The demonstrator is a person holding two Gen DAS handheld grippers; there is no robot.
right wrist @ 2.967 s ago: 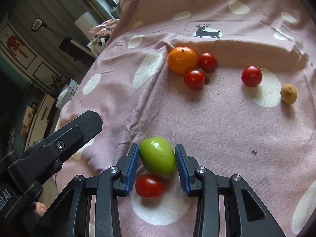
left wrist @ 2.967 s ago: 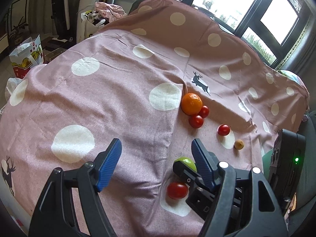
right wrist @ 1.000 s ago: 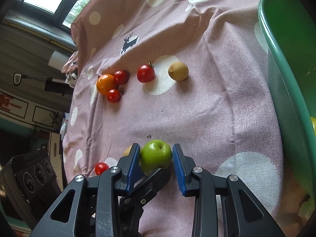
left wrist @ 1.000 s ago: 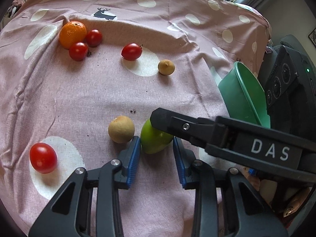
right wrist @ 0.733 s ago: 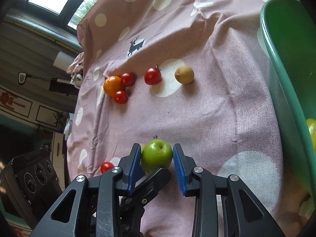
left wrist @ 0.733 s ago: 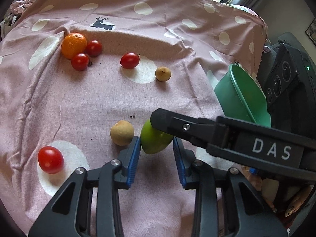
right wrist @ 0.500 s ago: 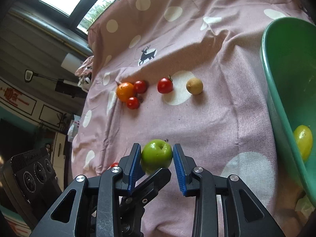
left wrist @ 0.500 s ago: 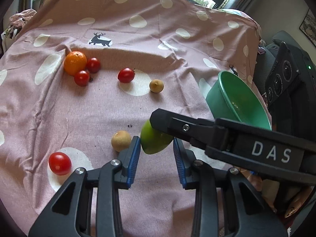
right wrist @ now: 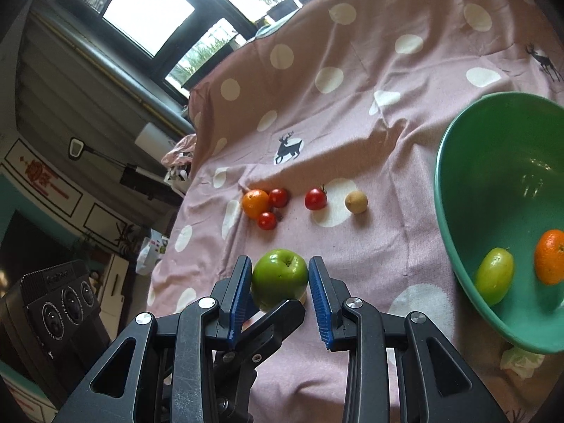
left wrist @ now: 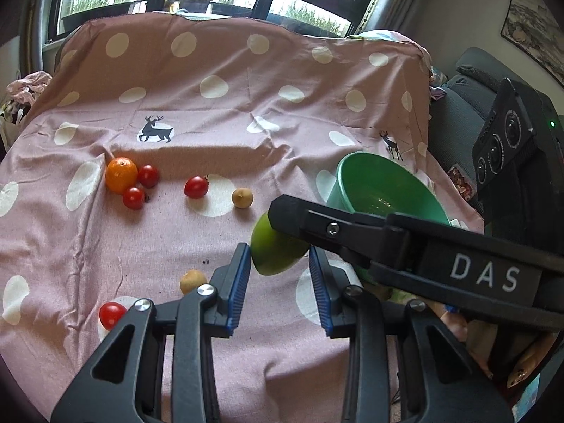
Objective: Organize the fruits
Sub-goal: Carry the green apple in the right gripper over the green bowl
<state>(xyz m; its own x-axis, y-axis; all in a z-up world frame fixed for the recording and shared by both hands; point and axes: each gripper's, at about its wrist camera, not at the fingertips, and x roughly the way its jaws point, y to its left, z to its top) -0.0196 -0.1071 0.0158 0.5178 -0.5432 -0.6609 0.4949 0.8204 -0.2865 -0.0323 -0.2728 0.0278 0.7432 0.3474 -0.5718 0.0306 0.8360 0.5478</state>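
Left wrist view: the green apple (left wrist: 273, 253) is being held above the pink dotted cloth (left wrist: 246, 112), just in front of the green bowl (left wrist: 384, 194). The left gripper (left wrist: 280, 278) is being held with its blue pads on either side of the apple; the left pad is being pressed to the apple's side, while contact at the right pad cannot be told, since the right gripper's black arm is crossing over that side of the fruit. On the cloth, well to the left of the bowl, an orange (left wrist: 121, 175) is being touched by two small tomatoes (left wrist: 148, 176). A third tomato (left wrist: 196, 187) and a small brown fruit (left wrist: 241, 198) are being seen between that cluster and the bowl. Nearer the camera, to the left of the bowl, a second brown fruit (left wrist: 192, 281) and a fourth tomato (left wrist: 112, 315) are being partly hidden by the left gripper's frame.

Right wrist view: the apple (right wrist: 279, 277) is being pinched between the blue pads of the right gripper (right wrist: 280, 282), both pads being pressed against its sides, clear of the cloth (right wrist: 352, 134). The left gripper's finger is being seen beneath the fruit. The bowl (right wrist: 454, 218) is being seen at the right, tilted toward the camera, with a yellow-green fruit (right wrist: 493, 280) and a second orange (right wrist: 550, 257) lying inside it. The orange (right wrist: 255, 203) and the tomatoes (right wrist: 315, 198) are being seen left of the bowl.
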